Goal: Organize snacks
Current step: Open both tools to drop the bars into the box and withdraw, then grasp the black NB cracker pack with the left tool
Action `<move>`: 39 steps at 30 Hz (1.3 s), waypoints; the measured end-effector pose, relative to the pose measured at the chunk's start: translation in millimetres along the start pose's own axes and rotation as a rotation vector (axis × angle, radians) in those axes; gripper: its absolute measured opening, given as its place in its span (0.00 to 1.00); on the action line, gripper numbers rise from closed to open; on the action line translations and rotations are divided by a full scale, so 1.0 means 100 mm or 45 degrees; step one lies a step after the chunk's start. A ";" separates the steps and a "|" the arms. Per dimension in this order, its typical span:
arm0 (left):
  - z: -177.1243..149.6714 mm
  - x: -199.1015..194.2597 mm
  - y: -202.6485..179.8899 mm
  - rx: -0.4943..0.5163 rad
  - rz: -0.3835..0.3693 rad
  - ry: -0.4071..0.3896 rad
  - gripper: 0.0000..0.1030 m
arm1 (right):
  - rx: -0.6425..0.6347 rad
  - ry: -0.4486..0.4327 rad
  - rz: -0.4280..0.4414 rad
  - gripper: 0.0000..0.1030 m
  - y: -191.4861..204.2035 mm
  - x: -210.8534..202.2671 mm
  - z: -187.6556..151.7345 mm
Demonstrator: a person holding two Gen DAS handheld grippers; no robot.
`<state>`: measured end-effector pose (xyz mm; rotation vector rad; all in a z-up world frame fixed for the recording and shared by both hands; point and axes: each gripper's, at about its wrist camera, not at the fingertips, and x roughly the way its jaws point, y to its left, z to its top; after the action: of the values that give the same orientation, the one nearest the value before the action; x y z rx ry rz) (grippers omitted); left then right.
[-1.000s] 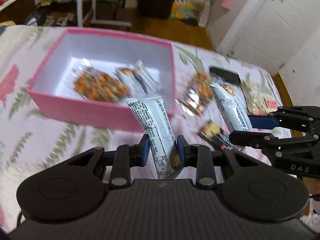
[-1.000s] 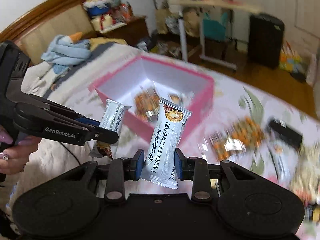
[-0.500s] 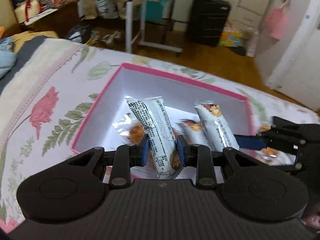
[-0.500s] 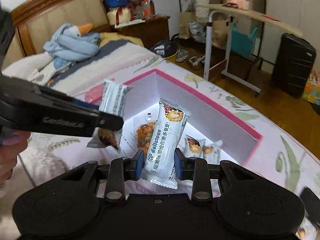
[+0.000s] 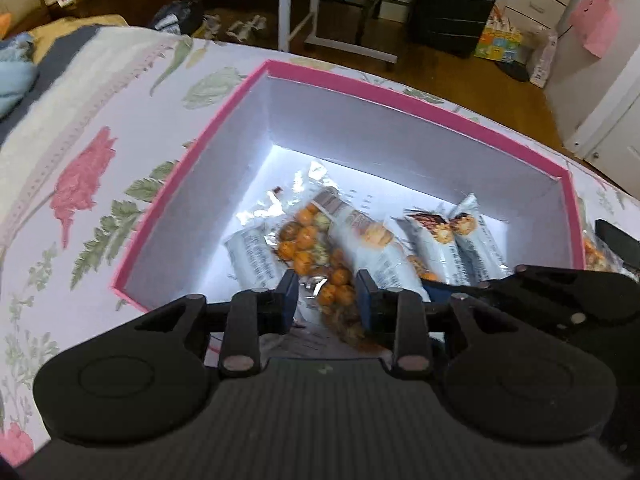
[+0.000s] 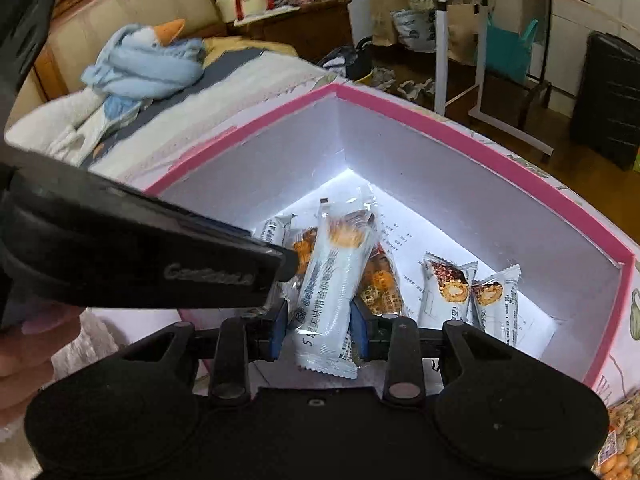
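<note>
A pink box (image 5: 192, 168) with a white inside sits on the floral bedspread; it also shows in the right wrist view (image 6: 460, 140). Inside lie a clear bag of orange nuts (image 5: 312, 240) and several white snack bars (image 5: 436, 248). My left gripper (image 5: 326, 304) is open and empty above the box's near wall; the bar it held lies in the box (image 5: 254, 256). My right gripper (image 6: 318, 326) hangs over the box with a white snack bar (image 6: 334, 280) between its opened jaws, blurred. The left gripper (image 6: 160, 268) crosses the right wrist view.
More nut bags lie outside the box at right (image 6: 618, 440) (image 5: 596, 252), beside a black object (image 5: 618, 240). A blue plush toy (image 6: 148, 64) lies near the headboard. A white desk frame (image 6: 460, 60) and a black suitcase (image 5: 452, 0) stand on the floor beyond the bed.
Both grippers moved over the box and lower. The left gripper opened and its white bar dropped into the box. The right jaws widened around their bar.
</note>
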<state>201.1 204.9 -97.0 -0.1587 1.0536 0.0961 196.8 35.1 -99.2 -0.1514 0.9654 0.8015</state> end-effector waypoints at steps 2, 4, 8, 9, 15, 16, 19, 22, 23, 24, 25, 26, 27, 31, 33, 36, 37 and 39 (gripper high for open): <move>-0.02 -0.07 0.04 -0.003 -0.003 -0.010 0.33 | 0.041 -0.024 0.024 0.48 -0.05 -0.10 -0.02; -0.03 -0.18 0.08 -0.003 -0.024 -0.022 0.39 | 0.076 -0.061 0.031 0.48 -0.09 -0.27 -0.05; -0.09 -0.45 0.10 0.028 -0.098 -0.041 0.40 | 0.163 -0.160 0.023 0.50 -0.17 -0.83 -0.25; -0.11 -0.53 0.10 0.037 -0.125 -0.044 0.40 | 0.191 -0.186 0.021 0.51 -0.20 -0.99 -0.33; -0.27 -0.82 -0.11 0.120 -0.284 -0.005 0.43 | 0.235 -0.198 -0.136 0.54 -0.36 -1.74 -0.86; -0.30 -0.86 -0.18 0.139 -0.309 0.004 0.43 | 0.231 -0.174 -0.174 0.54 -0.38 -1.82 -0.94; -0.42 -0.92 -0.44 0.204 -0.384 0.034 0.44 | 0.238 -0.125 -0.279 0.56 -0.48 -2.04 -1.18; -0.54 -0.93 -0.70 0.276 -0.425 0.061 0.45 | 0.288 -0.081 -0.320 0.60 -0.61 -2.21 -1.42; -0.59 -0.93 -0.81 0.308 -0.438 0.073 0.45 | 0.306 -0.064 -0.324 0.63 -0.64 -2.24 -1.51; -0.65 -0.92 -0.89 0.334 -0.456 0.084 0.45 | 0.320 -0.049 -0.329 0.65 -0.67 -2.25 -1.58; -0.70 -0.90 -0.99 0.360 -0.473 0.097 0.46 | 0.341 -0.034 -0.339 0.66 -0.69 -2.25 -1.66; -0.75 -0.88 -1.09 0.393 -0.491 0.117 0.46 | 0.362 -0.019 -0.342 0.68 -0.72 -2.24 -1.74; -0.81 -0.85 -1.20 0.426 -0.512 0.130 0.46 | 0.387 -0.003 -0.340 0.69 -0.75 -2.23 -1.82; -0.96 -0.70 -1.57 0.526 -0.554 0.161 0.48 | 0.532 0.029 -0.312 0.72 -0.83 -2.14 -2.11; -1.01 -0.59 -1.74 0.566 -0.556 0.171 0.49 | 0.622 0.043 -0.278 0.72 -0.87 -2.05 -2.21; -1.04 -0.38 -1.96 0.619 -0.552 0.193 0.49 | 0.728 0.066 -0.222 0.72 -0.94 -1.91 -2.38; -1.06 -0.31 -2.02 0.632 -0.563 0.194 0.49 | 0.751 0.073 -0.214 0.72 -0.94 -1.85 -2.42; -1.08 -0.15 -2.14 0.647 -0.571 0.188 0.49 | 0.789 0.066 -0.205 0.72 -0.95 -1.77 -2.49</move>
<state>133.8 -25.0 -118.2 0.0631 1.1340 -0.5928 37.2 -240.1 -127.6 0.2853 1.1928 0.3262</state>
